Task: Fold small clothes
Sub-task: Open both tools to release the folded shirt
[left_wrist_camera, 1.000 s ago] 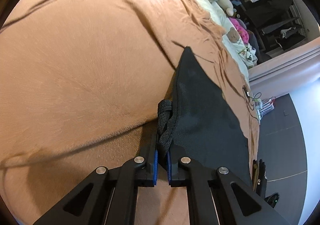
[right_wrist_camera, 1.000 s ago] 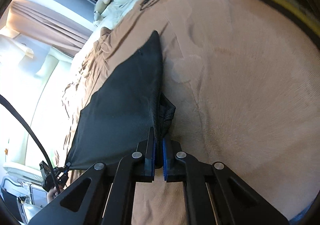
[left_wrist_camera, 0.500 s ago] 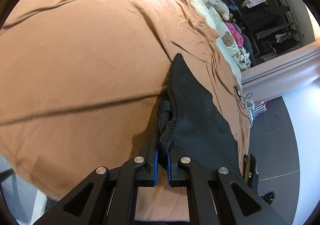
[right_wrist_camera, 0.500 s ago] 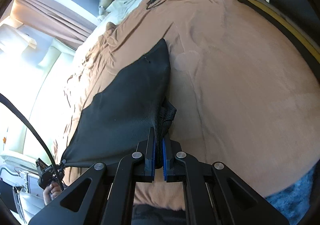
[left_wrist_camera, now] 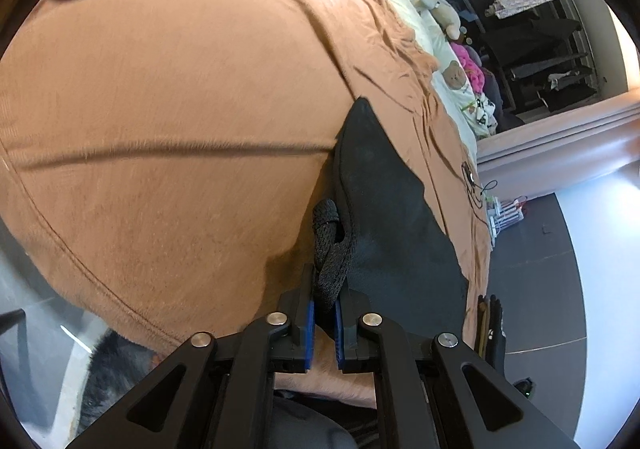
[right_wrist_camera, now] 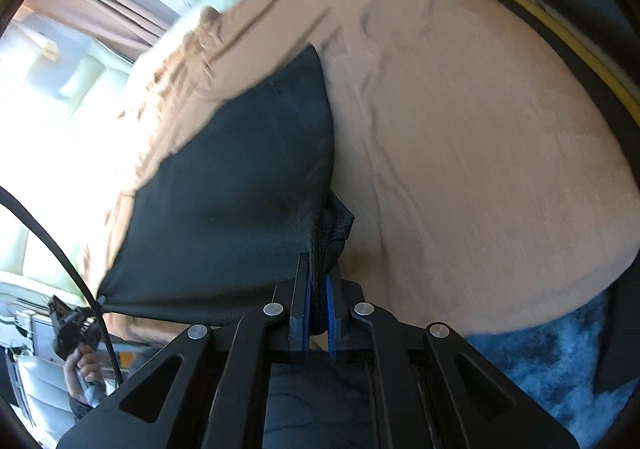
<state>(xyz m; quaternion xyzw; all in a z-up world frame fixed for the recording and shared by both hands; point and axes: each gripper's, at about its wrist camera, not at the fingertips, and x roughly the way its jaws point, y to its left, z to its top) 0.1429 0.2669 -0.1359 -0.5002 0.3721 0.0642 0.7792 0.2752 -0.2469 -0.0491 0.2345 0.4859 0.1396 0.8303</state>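
Note:
A small black garment (left_wrist_camera: 384, 217) is stretched in the air above a bed with a tan blanket (left_wrist_camera: 168, 97). My left gripper (left_wrist_camera: 325, 305) is shut on one bunched corner of it. My right gripper (right_wrist_camera: 318, 301) is shut on the opposite corner; the garment (right_wrist_camera: 240, 193) spreads flat to the left of it in the right wrist view. The other gripper and the hand that holds it (right_wrist_camera: 76, 333) show at the far corner there. The far tip of the cloth touches or nearly touches the blanket.
A stack of folded clothes, black and yellow (right_wrist_camera: 560, 9), lies on the blanket at upper right. Pillows and soft toys (left_wrist_camera: 452, 65) sit at the head of the bed. The bed's near edge, a blue shaggy rug (right_wrist_camera: 552, 353) and dark floor (left_wrist_camera: 536, 249) are close below.
Both grippers have pulled back toward the bed's near edge with the garment held taut between them. The blanket's edge and the rug have come into view.

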